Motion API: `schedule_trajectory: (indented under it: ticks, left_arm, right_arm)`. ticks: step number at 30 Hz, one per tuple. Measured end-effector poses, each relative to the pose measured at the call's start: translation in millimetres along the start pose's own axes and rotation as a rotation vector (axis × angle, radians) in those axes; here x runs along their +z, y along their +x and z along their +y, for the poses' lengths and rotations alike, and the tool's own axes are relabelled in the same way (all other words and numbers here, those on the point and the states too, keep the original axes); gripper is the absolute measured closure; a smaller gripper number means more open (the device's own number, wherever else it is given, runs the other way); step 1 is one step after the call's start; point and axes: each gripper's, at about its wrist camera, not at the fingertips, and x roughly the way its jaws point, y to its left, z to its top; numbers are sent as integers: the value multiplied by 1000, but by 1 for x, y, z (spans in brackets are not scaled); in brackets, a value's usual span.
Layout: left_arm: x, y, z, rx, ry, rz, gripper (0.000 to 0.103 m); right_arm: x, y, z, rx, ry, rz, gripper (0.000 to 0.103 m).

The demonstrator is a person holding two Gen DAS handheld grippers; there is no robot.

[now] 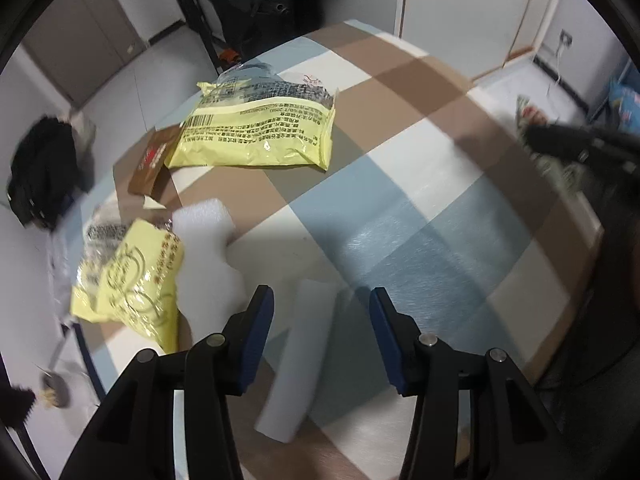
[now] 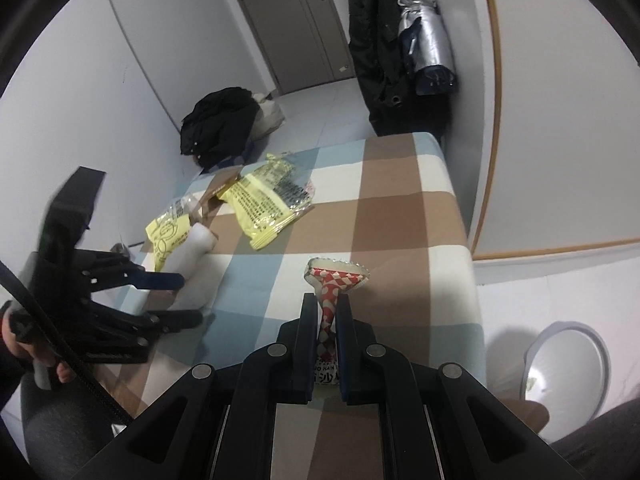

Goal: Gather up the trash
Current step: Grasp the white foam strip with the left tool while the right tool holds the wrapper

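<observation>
- My right gripper (image 2: 325,312) is clenched on a red-and-white checked wrapper (image 2: 334,280), held above the checked tablecloth (image 2: 400,208).
- My left gripper (image 1: 320,304) stands released, a white foam piece (image 1: 296,360) lying between its jaws, untouched as far as I can tell.
- Two yellow snack bags (image 1: 260,132) lie further off.
- The grey bin (image 2: 568,364) on the floor holds one small scrap (lined white).

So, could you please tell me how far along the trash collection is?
Done: nothing clearly, though the bin beside the table holds a scrap. In hand: the right hand-held gripper pinches a red-checked wrapper; the left hand-held gripper is open over a white foam strip. Left: two yellow bags, the brown box, a foam block.
</observation>
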Motion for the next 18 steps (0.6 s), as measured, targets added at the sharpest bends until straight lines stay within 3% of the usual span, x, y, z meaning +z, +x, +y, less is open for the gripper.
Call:
schedule_trajectory:
  ticks: [4,6,7,8,14,18]
  left_arm:
    - [-4,6,6,-53,-37,9,59]
    - [-3,6,4,-15,-21,-3,69]
    - [0,5,3,-8,-14,6,84]
    - [3,5,4,-40,-26,14,90]
    - [13,7,9,-81,-89,46,97]
    - [16,3,34,-123,-238,40,98]
  right_arm:
    - [0,-2,-1,4,9,-2,95]
    - [1,-4,0,9,6,-7,95]
    - [1,-4,0,11,5,-10,95]
    - [1,-5,1,15,6,-13,95]
    - [1,-4,1,24,9,-9,95]
    - [1,-3,2,29,9,-5,95]
